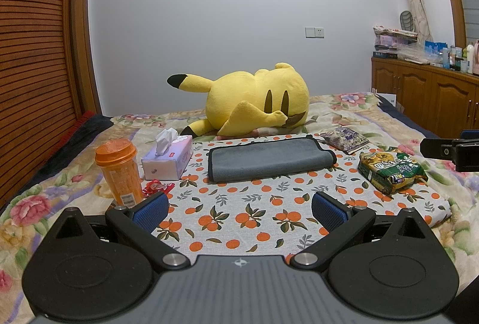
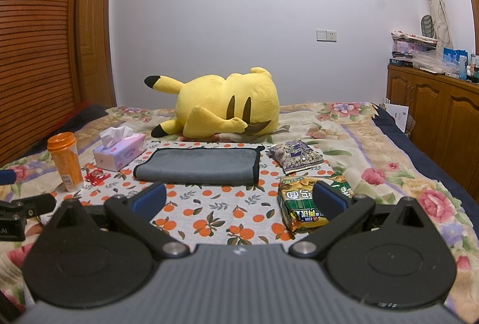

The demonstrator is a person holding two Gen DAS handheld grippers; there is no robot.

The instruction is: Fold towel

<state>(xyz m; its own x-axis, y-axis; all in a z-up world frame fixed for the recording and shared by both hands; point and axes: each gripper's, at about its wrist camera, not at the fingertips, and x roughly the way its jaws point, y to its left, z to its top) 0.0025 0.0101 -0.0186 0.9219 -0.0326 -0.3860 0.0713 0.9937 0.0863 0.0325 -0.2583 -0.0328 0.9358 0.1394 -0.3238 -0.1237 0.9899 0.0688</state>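
Note:
A grey towel with a black hem (image 1: 269, 159) lies folded flat on an orange-print cloth (image 1: 239, 204) on the bed; it also shows in the right wrist view (image 2: 200, 165). My left gripper (image 1: 239, 208) is open and empty, held above the cloth well in front of the towel. My right gripper (image 2: 239, 201) is open and empty, also in front of the towel, its right finger above a green noodle packet (image 2: 299, 204). Part of the right gripper shows at the right edge of the left wrist view (image 1: 452, 148).
An orange cup (image 1: 119, 174), a tissue box (image 1: 167, 159) and a red wrapper (image 1: 155, 187) sit left of the towel. A purple snack bag (image 1: 344, 139) and the green noodle packet (image 1: 389, 171) lie right of it. A yellow plush (image 1: 254, 102) lies behind.

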